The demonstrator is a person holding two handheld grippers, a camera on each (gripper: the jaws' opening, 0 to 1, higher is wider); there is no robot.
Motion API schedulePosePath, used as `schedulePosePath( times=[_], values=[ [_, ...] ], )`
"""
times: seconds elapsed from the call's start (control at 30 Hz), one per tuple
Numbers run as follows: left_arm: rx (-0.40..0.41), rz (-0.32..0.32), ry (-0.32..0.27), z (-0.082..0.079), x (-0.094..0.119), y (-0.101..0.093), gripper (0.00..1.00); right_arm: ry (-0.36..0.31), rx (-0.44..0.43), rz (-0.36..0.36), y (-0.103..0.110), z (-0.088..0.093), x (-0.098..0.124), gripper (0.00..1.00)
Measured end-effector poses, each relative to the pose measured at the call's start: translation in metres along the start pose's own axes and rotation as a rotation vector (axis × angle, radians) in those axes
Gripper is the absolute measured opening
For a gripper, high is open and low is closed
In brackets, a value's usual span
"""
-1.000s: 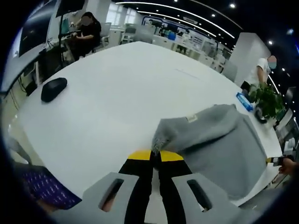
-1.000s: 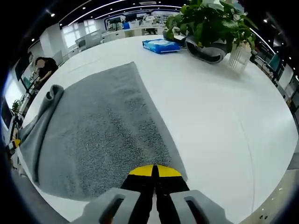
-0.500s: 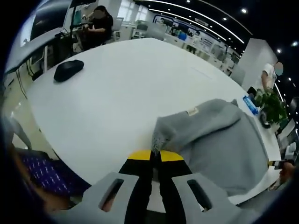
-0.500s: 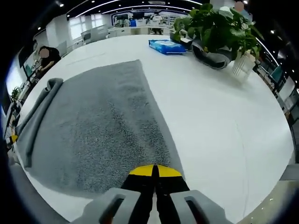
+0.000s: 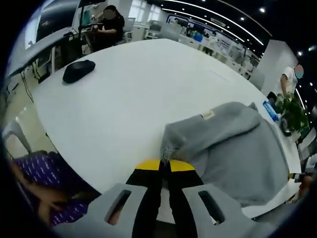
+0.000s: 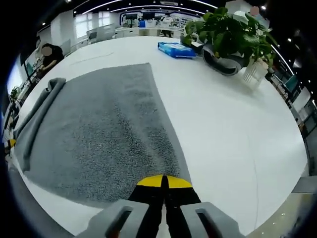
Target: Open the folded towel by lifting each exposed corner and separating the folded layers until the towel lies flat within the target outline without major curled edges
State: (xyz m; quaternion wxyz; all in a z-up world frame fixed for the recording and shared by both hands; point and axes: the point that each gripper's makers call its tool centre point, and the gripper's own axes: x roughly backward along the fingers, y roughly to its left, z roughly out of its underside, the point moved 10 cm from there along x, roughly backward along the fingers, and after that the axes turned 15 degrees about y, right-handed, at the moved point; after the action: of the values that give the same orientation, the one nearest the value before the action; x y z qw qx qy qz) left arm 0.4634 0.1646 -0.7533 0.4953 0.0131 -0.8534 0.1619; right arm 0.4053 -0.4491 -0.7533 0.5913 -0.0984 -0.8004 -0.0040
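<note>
A grey towel [image 5: 237, 148] lies on the white table [image 5: 138, 89], partly spread. My left gripper [image 5: 165, 165] is shut on one corner of it, which is bunched and lifted just above the yellow tips. A small label [image 5: 207, 115] shows on the raised fold. In the right gripper view the towel [image 6: 104, 124] lies mostly flat ahead, with a rolled fold [image 6: 37, 111] along its far left side. My right gripper [image 6: 164, 181] is shut on the towel's near corner. A bit of the left gripper [image 6: 8, 144] shows at the left edge.
A black mouse [image 5: 79, 70] lies far left on the table. A potted plant [image 6: 225, 25], a dark bowl-like object [image 6: 223, 59], a glass vase [image 6: 255, 69] and a blue packet [image 6: 176, 48] stand beyond the towel. A person [image 5: 111, 25] sits at the far side. A purple sleeve [image 5: 47, 173] is near the table edge.
Both cameras have shifted a little. The towel looks more stretched out, and its rolled fold sits lower and further left in the right gripper view. Both grips are unchanged.
</note>
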Motion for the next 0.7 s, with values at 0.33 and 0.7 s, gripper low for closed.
schedulePosePath(
  times=[0.33, 0.7],
  values=[
    [-0.025, 0.048, -0.021, -0.002, 0.014, -0.005, 0.06, -0.109, -0.136, -0.058, -0.003, -0.002, 0.003, 0.00],
    [-0.068, 0.097, -0.083, -0.007, 0.027, -0.020, 0.15, -0.222, 0.022, -0.141, 0.031, -0.055, 0.012, 0.12]
  ],
)
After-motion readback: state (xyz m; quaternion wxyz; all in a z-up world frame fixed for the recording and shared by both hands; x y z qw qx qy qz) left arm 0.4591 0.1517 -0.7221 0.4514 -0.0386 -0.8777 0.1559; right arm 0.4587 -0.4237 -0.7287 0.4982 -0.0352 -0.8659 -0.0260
